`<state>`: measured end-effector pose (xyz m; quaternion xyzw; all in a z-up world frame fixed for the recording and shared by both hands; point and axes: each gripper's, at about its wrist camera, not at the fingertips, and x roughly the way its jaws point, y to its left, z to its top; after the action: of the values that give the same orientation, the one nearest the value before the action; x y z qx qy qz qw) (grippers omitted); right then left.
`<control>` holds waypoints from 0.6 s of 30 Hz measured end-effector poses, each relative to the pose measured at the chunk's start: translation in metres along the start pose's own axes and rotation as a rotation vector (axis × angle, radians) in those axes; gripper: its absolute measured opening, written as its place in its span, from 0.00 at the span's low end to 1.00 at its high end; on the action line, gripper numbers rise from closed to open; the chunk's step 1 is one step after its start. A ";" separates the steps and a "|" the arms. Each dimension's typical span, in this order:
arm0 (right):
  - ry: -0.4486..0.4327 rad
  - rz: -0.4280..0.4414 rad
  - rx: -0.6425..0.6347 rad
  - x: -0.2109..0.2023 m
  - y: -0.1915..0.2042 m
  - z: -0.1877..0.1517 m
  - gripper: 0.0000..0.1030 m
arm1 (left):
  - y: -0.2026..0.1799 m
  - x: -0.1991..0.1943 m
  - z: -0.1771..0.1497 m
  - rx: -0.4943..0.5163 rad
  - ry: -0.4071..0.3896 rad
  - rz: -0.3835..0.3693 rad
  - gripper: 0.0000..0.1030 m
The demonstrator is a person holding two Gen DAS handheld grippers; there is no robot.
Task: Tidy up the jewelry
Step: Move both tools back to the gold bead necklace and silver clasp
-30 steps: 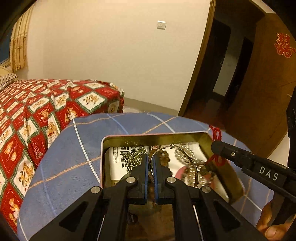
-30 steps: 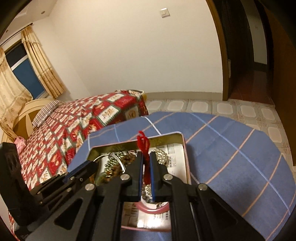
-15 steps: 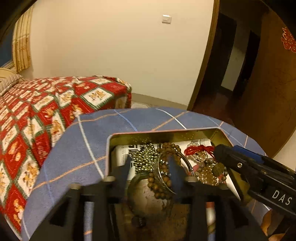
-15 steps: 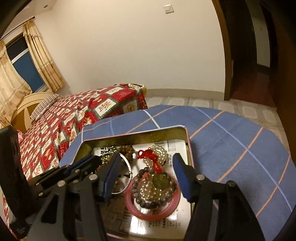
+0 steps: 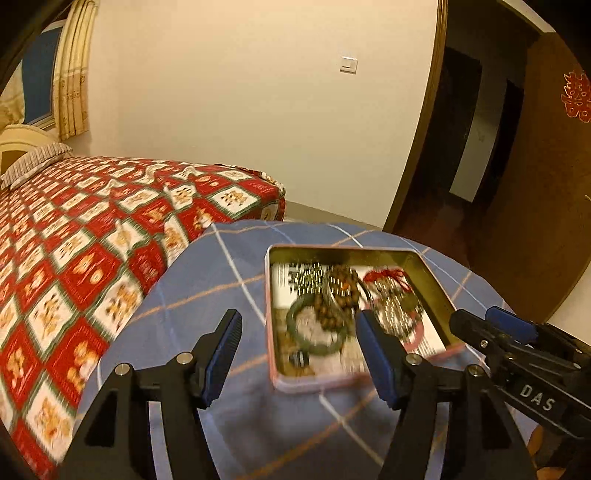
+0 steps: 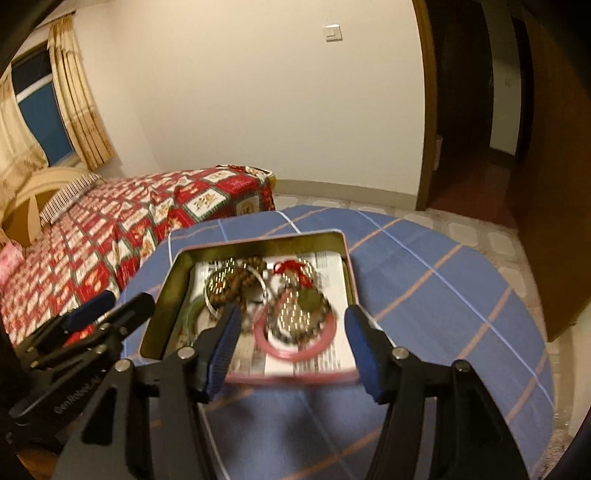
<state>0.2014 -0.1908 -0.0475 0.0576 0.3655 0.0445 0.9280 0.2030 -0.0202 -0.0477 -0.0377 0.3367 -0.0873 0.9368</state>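
One open metal tin (image 6: pixel 345 258), gold inside with a pink outer rim, sits on a round table under a blue plaid cloth (image 6: pixel 443 288), and the jewelry lies heaped in it on a sheet of printed paper (image 6: pixel 325 264). Countable in the blur: one pink bangle (image 6: pixel 295 352) at the near right ringing a dark bead bracelet (image 6: pixel 325 321), one red knotted cord (image 6: pixel 291 267) above them, one brown wooden-bead strand (image 6: pixel 245 278) in the middle, one thin silver bangle (image 6: pixel 264 291), one cluster of small shiny beads (image 5: pixel 310 277) at the far left, and one green bangle (image 5: pixel 316 349) at the near left. Two hand-held grippers hover over the near edge of the tin. The left gripper (image 5: pixel 297 339) has just been opening; its blue pads stand wide apart with nothing between them. The right gripper (image 6: pixel 290 336) likewise has its pads spread, gripping nothing, above the pink bangle. Beyond the table stands one bed with a red patchwork quilt (image 5: pixel 110 229), one light switch (image 6: pixel 332 33) on the cream wall, and one dark doorway (image 6: pixel 465 92).
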 end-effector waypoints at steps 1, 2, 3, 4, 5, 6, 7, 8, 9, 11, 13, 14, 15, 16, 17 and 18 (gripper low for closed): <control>0.004 -0.009 -0.002 -0.003 0.002 -0.004 0.60 | 0.000 -0.007 -0.005 -0.002 0.000 0.001 0.63; 0.010 -0.011 -0.003 -0.005 0.003 -0.008 0.60 | 0.001 -0.010 -0.007 -0.003 0.000 0.000 0.63; 0.013 -0.010 -0.001 -0.007 0.003 -0.012 0.60 | 0.001 -0.016 -0.012 -0.002 0.000 -0.001 0.63; 0.014 -0.011 0.002 -0.010 0.004 -0.016 0.61 | 0.001 -0.022 -0.016 0.002 0.000 -0.001 0.63; 0.014 -0.014 0.002 -0.014 0.006 -0.020 0.61 | 0.001 -0.027 -0.019 0.006 -0.002 0.004 0.63; 0.012 -0.024 -0.003 -0.017 0.007 -0.024 0.61 | 0.001 -0.032 -0.022 0.008 -0.004 0.009 0.63; 0.008 -0.031 -0.008 -0.019 0.009 -0.026 0.61 | 0.001 -0.037 -0.026 0.008 -0.007 0.011 0.63; 0.005 -0.039 -0.014 -0.022 0.011 -0.029 0.61 | 0.002 -0.042 -0.029 0.008 -0.009 0.009 0.63; 0.003 -0.040 -0.019 -0.026 0.012 -0.033 0.61 | 0.002 -0.046 -0.032 0.007 -0.009 0.008 0.63; -0.002 -0.035 -0.021 -0.033 0.016 -0.038 0.61 | 0.004 -0.055 -0.037 0.004 -0.013 0.006 0.63; -0.011 -0.037 -0.028 -0.040 0.019 -0.044 0.61 | 0.005 -0.061 -0.044 0.005 -0.014 0.004 0.63; -0.014 -0.037 -0.031 -0.043 0.021 -0.046 0.61 | 0.005 -0.064 -0.047 0.006 -0.013 0.003 0.63; -0.018 -0.039 -0.033 -0.046 0.022 -0.048 0.61 | 0.005 -0.068 -0.050 0.008 -0.015 0.001 0.63; -0.023 -0.041 -0.036 -0.049 0.024 -0.050 0.61 | 0.005 -0.071 -0.054 0.010 -0.016 0.000 0.63; -0.028 -0.041 -0.038 -0.052 0.025 -0.052 0.61 | 0.005 -0.074 -0.056 0.010 -0.016 0.000 0.63; -0.033 -0.041 -0.041 -0.056 0.026 -0.055 0.61 | 0.006 -0.077 -0.059 0.009 -0.016 -0.002 0.63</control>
<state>0.1221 -0.1680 -0.0459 0.0320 0.3504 0.0319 0.9355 0.1076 -0.0005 -0.0461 -0.0347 0.3285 -0.0896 0.9396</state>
